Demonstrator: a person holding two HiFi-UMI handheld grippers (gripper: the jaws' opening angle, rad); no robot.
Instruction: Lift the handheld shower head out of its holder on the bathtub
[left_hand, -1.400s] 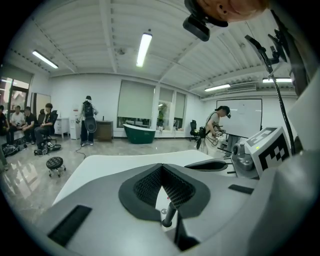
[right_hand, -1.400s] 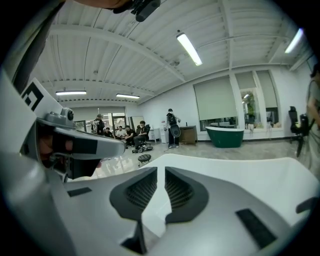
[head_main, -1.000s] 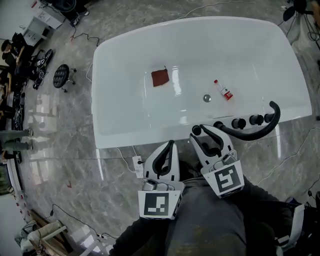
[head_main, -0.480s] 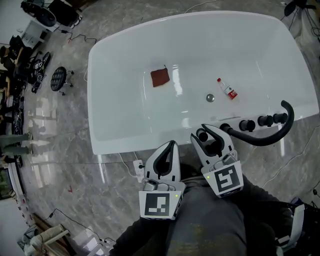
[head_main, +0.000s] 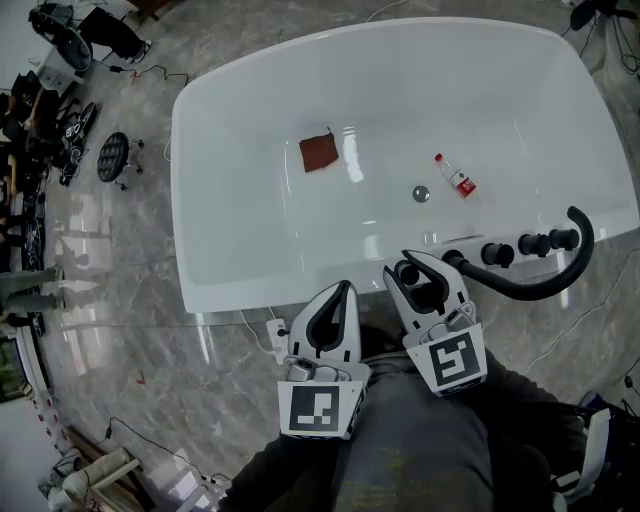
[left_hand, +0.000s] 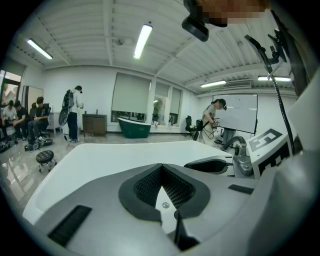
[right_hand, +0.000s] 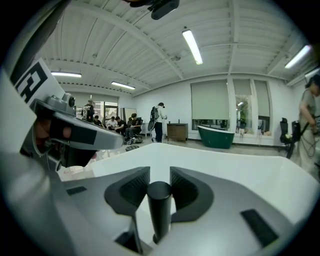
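Observation:
The white bathtub (head_main: 230, 230) lies in front of me, and black fittings line the right part of its near rim. The shower head's black round handle (head_main: 408, 273) stands upright at the left end of those fittings. A black hose (head_main: 545, 285) curves away from it to the right. My right gripper (head_main: 405, 267) straddles the handle (right_hand: 159, 210). Its jaws have just been closing, its pads sit close on each side, and I see no firm press. My left gripper (head_main: 342, 290) hangs just left of it over the rim, shut and empty (left_hand: 160, 169).
Inside the tub lie a red cloth (head_main: 319, 153), a small bottle (head_main: 453, 177) and the drain (head_main: 421, 193). Three black knobs (head_main: 530, 244) sit on the rim to the right of the handle. A power strip (head_main: 276, 333) lies on the marble floor. People stand across the room (right_hand: 159, 122).
Both grippers have come down toward the tub's near rim. The black handle top, earlier at the right gripper's left fingertip, now sits between its jaws.

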